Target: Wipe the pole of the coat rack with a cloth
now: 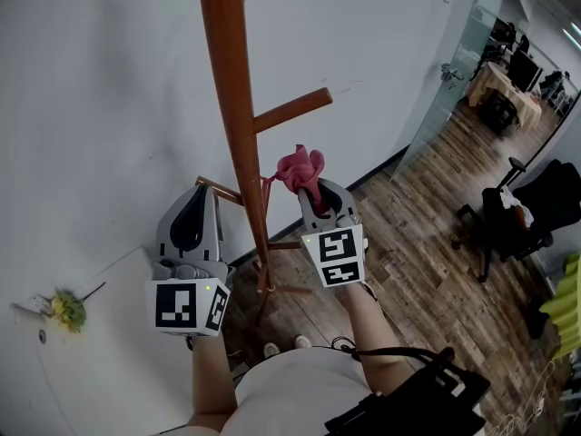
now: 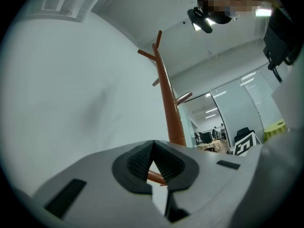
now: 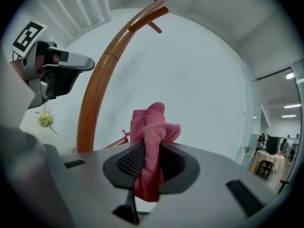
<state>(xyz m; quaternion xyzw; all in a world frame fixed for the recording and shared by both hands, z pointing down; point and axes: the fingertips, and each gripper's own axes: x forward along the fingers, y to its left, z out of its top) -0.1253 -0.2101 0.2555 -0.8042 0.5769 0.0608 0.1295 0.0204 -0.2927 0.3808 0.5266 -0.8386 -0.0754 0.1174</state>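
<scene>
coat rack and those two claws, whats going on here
A person stands over a wooden coat rack with a claw in each hand. The right claw is shut on a bunched pink cloth, held up close beside the right of the pole; whether the cloth touches the wood is hard to tell. The left claw is shut with nothing in it, on the pole's left near a lower peg.

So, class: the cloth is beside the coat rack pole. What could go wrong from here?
The pink terry cloth is bunched in the shut right claw, so hard plastic may scrape the tall brown wooden pole. The angled wooden peg above could snag the cloth. The shut, empty left claw isn't steadying the pole.
</scene>
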